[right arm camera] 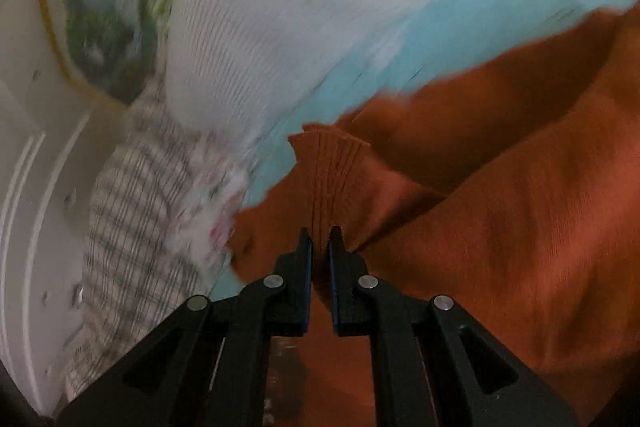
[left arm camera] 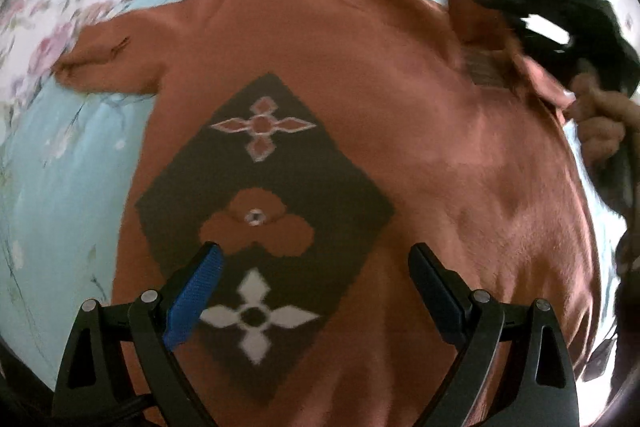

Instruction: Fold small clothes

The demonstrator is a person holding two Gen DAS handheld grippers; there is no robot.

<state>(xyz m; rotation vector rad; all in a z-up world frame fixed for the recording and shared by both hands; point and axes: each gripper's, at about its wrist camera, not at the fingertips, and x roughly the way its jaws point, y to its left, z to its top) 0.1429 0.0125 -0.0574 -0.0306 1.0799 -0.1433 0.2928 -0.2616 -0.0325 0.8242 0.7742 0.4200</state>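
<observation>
A rust-orange sweater point(left arm camera: 400, 107) with a dark diamond patch point(left arm camera: 264, 227) and flower shapes lies spread on a light blue floral bedsheet point(left arm camera: 60, 155). My left gripper point(left arm camera: 316, 263) hovers open over the patch, nothing between its fingers. At the right edge of the left wrist view my right gripper point(left arm camera: 532, 27) lifts the sweater's right sleeve, with a hand point(left arm camera: 600, 119) behind it. In the right wrist view my right gripper point(right arm camera: 321, 235) is shut on the ribbed cuff point(right arm camera: 332, 171) of that sleeve, which fans out past the fingertips. The picture is blurred by motion.
A white striped fabric point(right arm camera: 280, 7) lies beyond the sheet. A checked cloth point(right arm camera: 132, 211) hangs at the left in the right wrist view, beside a white panel point(right arm camera: 32, 187). The sweater's left sleeve point(left arm camera: 104, 59) lies flat toward the far left.
</observation>
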